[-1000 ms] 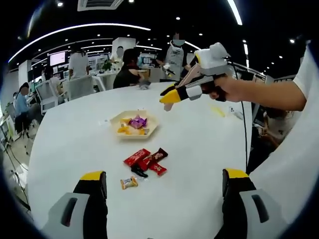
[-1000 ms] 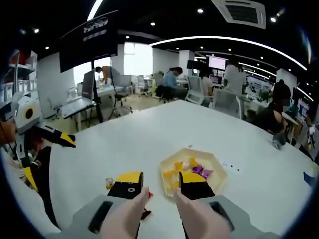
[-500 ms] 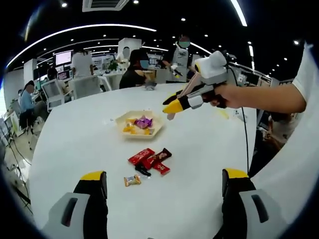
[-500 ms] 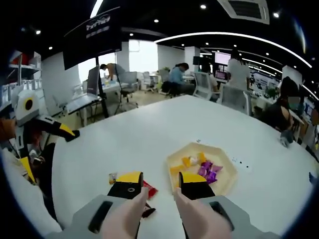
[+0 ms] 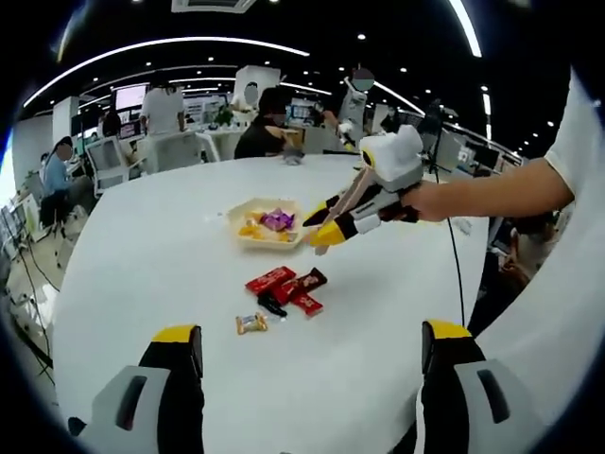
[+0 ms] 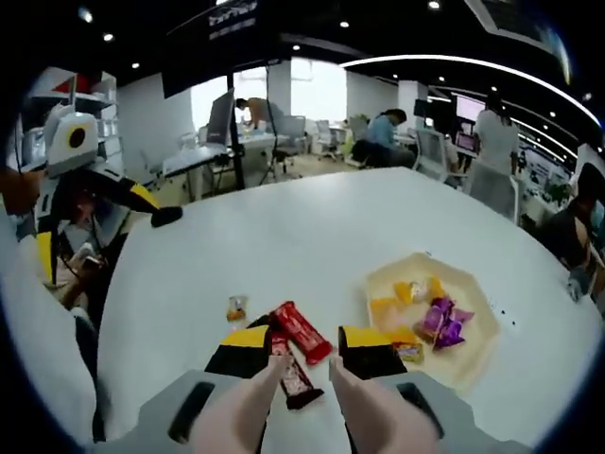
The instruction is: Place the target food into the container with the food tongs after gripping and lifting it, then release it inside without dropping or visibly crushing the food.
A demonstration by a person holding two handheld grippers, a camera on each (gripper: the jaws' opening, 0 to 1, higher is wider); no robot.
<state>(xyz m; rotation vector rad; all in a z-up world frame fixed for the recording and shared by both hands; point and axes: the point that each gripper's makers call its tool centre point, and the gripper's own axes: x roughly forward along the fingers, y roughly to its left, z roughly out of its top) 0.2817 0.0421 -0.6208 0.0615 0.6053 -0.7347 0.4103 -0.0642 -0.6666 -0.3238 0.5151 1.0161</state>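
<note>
Right gripper (image 6: 304, 352) hovers jaws apart, tongs between them, above red snack bars (image 6: 302, 333). Tray (image 6: 477, 355) lies at 3 o'clock. Left gripper (image 5: 312, 342) open, idle. Bar ends should be pinched gently.

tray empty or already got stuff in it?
Not empty. The hexagonal tray holds yellow candies and purple wrapped candies.

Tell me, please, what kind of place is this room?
Most likely an open-plan office. Beyond the large white table there are desks with monitors and office chairs, people sit working, and long strip lights run across a dark ceiling.
</note>
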